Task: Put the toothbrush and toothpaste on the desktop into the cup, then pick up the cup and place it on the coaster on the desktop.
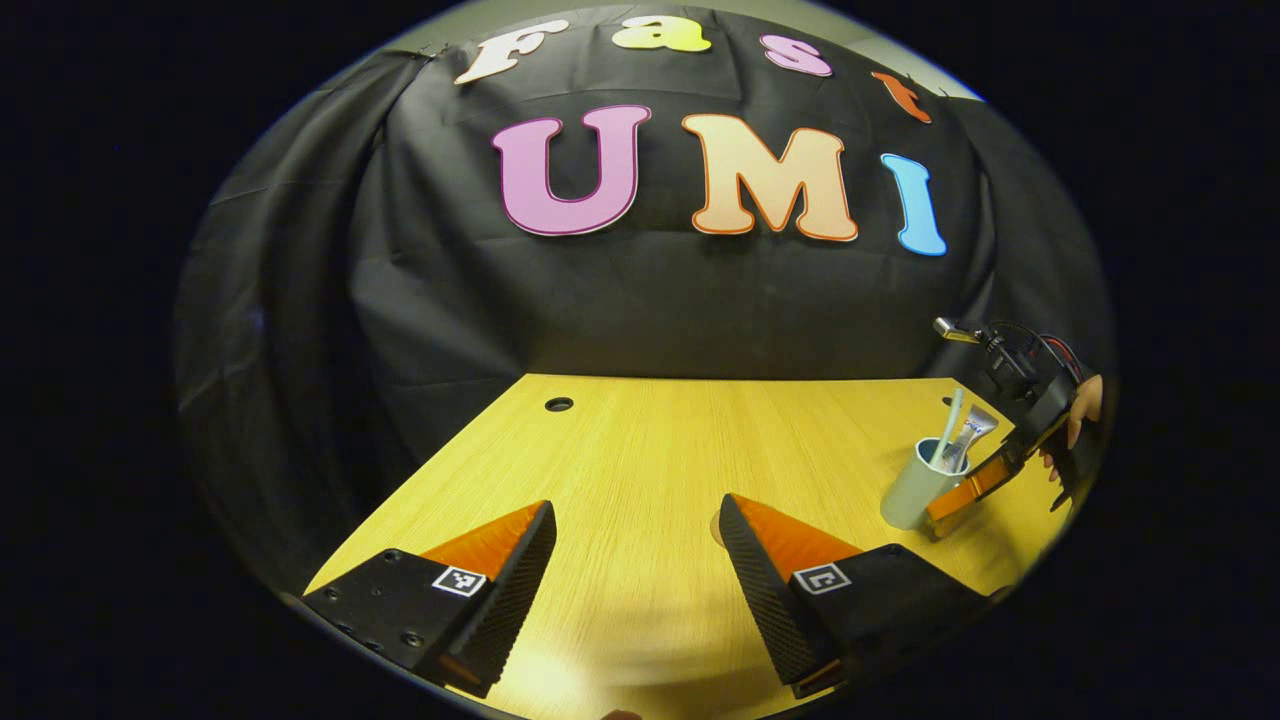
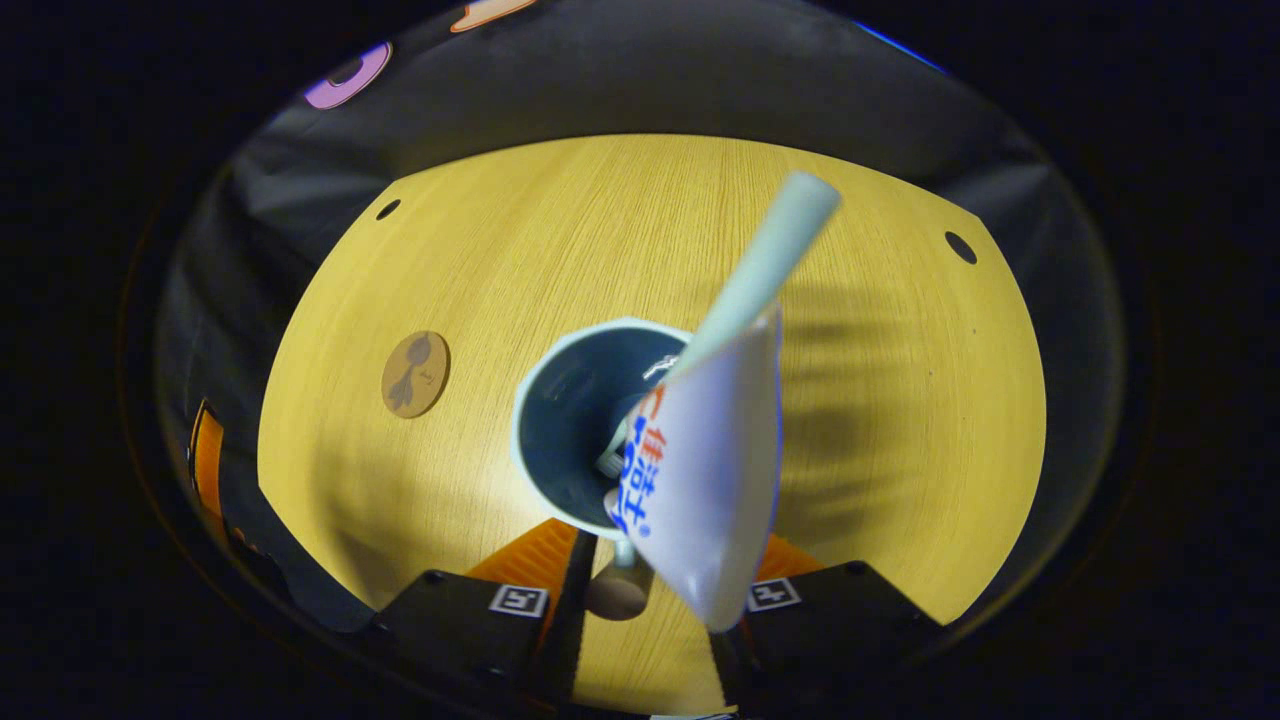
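Note:
A pale cup stands upright on the wooden desktop. A white toothpaste tube and a pale toothbrush lean inside it, seen from above. My right gripper reaches down around the cup's lower body, one finger on each side, pressed close; the tube hides the right finger's contact. From the left gripper view, the cup sits at the far right with the right gripper and a hand against it. My left gripper hovers open over bare wood. A round brown coaster lies left of the cup.
The coaster's edge peeks out beside my left gripper's right finger. Cable holes mark the desktop's far corners. Black cloth walls close in behind and on both sides of the table.

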`<action>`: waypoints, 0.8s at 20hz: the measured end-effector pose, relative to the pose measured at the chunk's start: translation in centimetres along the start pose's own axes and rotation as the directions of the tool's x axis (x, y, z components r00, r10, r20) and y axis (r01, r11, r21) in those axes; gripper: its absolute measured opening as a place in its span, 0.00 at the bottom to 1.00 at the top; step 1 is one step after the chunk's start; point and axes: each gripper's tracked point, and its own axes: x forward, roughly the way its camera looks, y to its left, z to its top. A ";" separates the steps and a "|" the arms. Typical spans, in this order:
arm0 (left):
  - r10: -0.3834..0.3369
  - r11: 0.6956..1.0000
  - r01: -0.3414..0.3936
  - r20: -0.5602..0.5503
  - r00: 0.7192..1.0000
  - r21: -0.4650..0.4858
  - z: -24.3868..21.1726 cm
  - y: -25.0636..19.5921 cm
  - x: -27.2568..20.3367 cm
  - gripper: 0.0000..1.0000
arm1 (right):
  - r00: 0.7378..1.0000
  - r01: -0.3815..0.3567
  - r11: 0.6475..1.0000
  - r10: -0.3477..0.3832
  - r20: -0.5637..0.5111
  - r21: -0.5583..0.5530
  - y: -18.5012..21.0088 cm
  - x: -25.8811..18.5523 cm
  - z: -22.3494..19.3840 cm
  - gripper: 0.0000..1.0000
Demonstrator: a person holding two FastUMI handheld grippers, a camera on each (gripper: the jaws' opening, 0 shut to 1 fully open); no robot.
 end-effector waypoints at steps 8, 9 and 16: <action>-0.033 0.999 0.033 -0.001 0.999 0.009 0.2 0.1 1.0 0.95 | 1.000 -0.013 1.000 0.013 0.020 0.004 1.0 -0.6 0.6 0.20; -0.036 0.999 0.036 -0.002 0.999 0.009 0.1 0.3 1.2 0.95 | 1.000 -0.015 1.000 0.015 0.026 0.005 1.0 -0.8 0.9 0.23; -0.051 0.999 0.051 -0.009 0.999 0.010 0.0 1.8 1.8 0.95 | 0.997 -0.058 0.998 0.058 0.046 0.000 1.8 -2.1 2.3 0.23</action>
